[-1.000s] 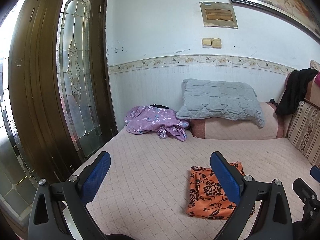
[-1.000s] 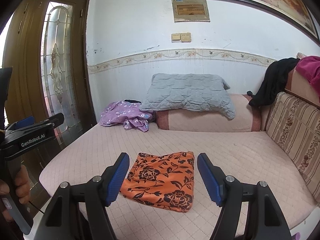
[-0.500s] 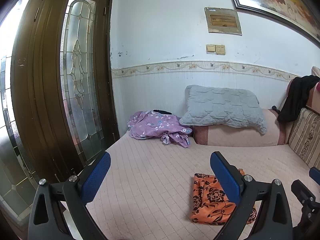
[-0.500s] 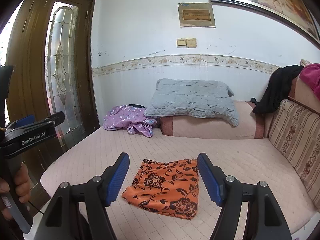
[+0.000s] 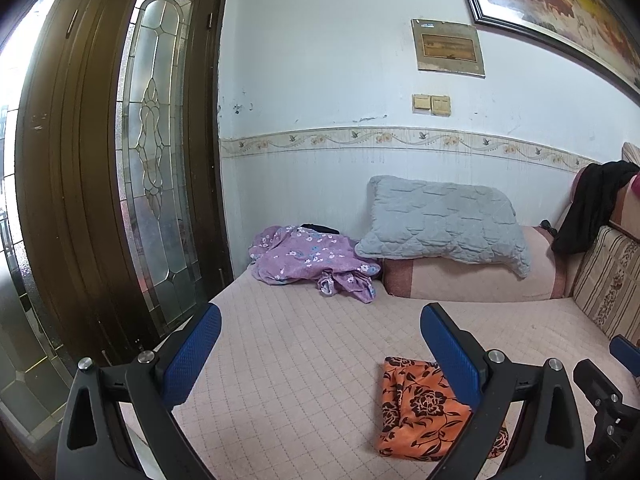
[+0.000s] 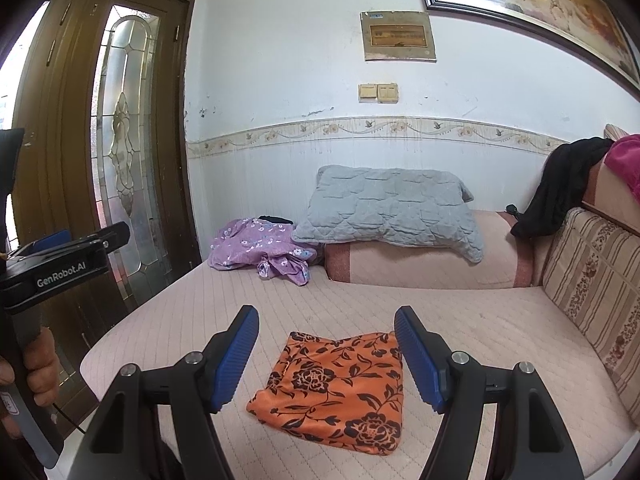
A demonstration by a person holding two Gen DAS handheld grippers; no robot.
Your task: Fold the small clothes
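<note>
A folded orange cloth with black flowers (image 6: 336,392) lies flat on the pink quilted bed (image 6: 360,300); it also shows in the left wrist view (image 5: 416,408), partly behind the right finger. A crumpled purple flowered garment (image 5: 312,260) lies at the bed's far left by the wall, also in the right wrist view (image 6: 260,248). My left gripper (image 5: 320,336) is open and empty, held above the bed's near edge. My right gripper (image 6: 326,340) is open and empty, held above and in front of the orange cloth. The left gripper's body (image 6: 60,260) shows at the right wrist view's left edge.
A grey quilted pillow (image 6: 388,212) rests on a pink bolster (image 6: 420,264) against the back wall. A striped cushion (image 6: 592,280) with black (image 6: 560,188) and magenta clothes lines the right side. A brown glass-panelled door (image 5: 120,180) stands left of the bed.
Both grippers have drawn back and tilted upward, so the bed and orange cloth sit lower in both views. The cloth has not moved. Both grippers stay open.
</note>
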